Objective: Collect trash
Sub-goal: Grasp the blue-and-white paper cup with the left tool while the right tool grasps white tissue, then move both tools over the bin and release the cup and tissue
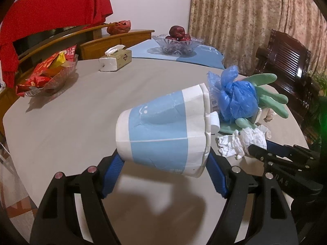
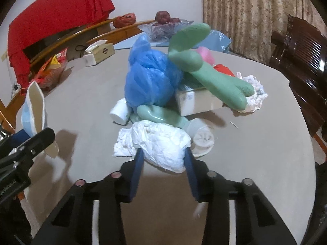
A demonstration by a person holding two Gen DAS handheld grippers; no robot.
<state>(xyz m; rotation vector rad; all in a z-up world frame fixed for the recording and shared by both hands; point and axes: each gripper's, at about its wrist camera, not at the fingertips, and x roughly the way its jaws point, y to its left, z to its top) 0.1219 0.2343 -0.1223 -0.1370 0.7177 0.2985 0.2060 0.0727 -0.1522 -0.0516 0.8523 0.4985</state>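
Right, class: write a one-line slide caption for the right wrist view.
Right tool closed on crumpled white tissue in front of a trash pile: blue plastic bag, green rubber gloves, cardboard box.

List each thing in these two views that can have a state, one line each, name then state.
left tool: shut on the paper cup
paper cup: held on its side, off the table
right tool: shut on the crumpled tissue
crumpled tissue: gripped, resting on the table
blue plastic bag: bunched up on the pile
green rubber glove: draped over the cardboard box
tissue box: open, tissue sticking out
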